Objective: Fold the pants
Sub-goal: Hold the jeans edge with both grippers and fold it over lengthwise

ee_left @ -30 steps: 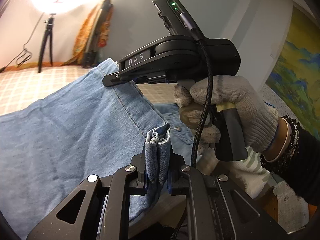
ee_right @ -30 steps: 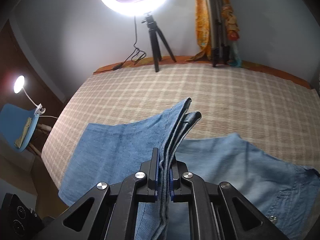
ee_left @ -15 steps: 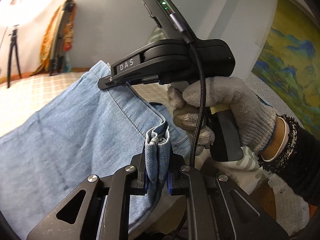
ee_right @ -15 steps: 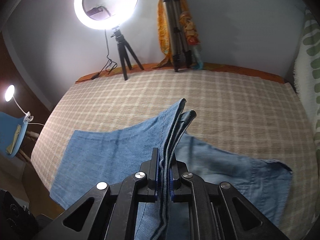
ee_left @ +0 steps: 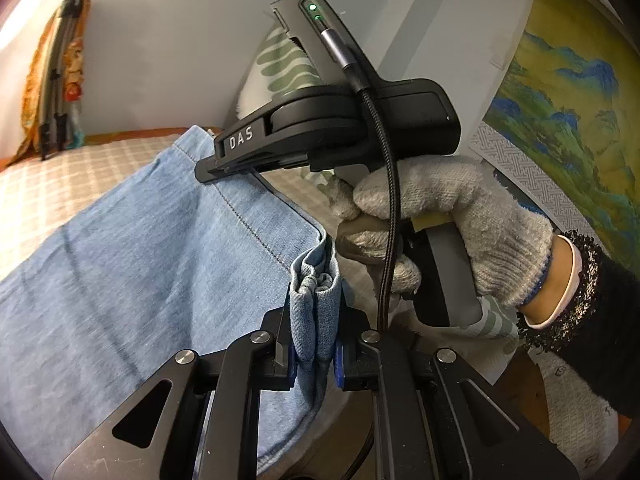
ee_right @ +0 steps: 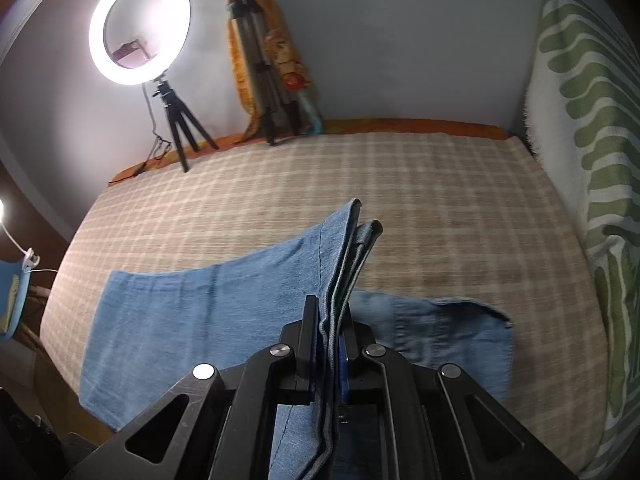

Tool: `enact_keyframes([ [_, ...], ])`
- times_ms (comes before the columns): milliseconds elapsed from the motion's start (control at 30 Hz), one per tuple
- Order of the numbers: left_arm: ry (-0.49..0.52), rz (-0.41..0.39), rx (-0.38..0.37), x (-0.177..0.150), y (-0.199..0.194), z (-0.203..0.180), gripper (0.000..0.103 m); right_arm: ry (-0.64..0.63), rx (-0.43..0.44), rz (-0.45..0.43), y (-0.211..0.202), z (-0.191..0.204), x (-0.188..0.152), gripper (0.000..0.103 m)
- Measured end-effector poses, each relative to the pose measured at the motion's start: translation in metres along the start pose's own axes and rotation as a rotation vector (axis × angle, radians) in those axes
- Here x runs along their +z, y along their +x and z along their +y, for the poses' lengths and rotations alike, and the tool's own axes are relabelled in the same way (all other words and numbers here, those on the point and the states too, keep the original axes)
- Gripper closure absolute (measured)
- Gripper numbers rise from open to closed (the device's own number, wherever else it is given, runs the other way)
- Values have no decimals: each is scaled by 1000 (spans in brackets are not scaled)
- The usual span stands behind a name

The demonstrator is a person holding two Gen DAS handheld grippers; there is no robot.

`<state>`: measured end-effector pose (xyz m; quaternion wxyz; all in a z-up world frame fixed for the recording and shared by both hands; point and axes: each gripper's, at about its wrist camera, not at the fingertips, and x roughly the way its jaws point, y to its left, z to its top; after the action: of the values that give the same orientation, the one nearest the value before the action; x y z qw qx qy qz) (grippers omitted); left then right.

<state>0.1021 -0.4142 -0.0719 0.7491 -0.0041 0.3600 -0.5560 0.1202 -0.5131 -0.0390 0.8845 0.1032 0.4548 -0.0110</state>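
Clamping a bunched fold of blue denim, the left gripper point(ee_left: 316, 344) has both jaws pressed tight on the cloth, which stands up between them in a small crumpled wad. The pants point(ee_left: 132, 264) are one pair, light blue, and from the left wrist view they stretch away as a taut sheet toward the right gripper point(ee_left: 208, 170), whose thin tip is closed on a stitched edge of the same fabric. A gloved hand point(ee_left: 452, 220) grips that tool's handle, with a braided cable running down past the fingers.

From the right wrist view, the right gripper point(ee_right: 330, 344) is shut on several stacked layers of denim that rise past its jaws. The rest of the pants point(ee_right: 192, 308) lies spread on one checked bedspread point(ee_right: 400, 184), partly lifted. Against the far wall stand two tripods: one carries a lit ring light point(ee_right: 140, 32), the other point(ee_right: 260, 76) leans folded with an orange cloth draped behind it. No containers are visible.
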Motion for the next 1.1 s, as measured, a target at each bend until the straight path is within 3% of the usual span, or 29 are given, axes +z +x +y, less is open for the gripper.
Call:
enact_keyframes([
  [500,46,103,-35,1,40,-2,92,35,-40,40,22,-59,-9,98],
  [700,29,173,-6,-1,36,2,80,39,-35,60,38,-69,-13,98],
  [933,1,149,26,-5,-14,23,73,49,-9,87,52,-80,-21,98],
  [1100,-4,112,134,-18,-68,47,66,58,13,79,53,-84,-26,97],
])
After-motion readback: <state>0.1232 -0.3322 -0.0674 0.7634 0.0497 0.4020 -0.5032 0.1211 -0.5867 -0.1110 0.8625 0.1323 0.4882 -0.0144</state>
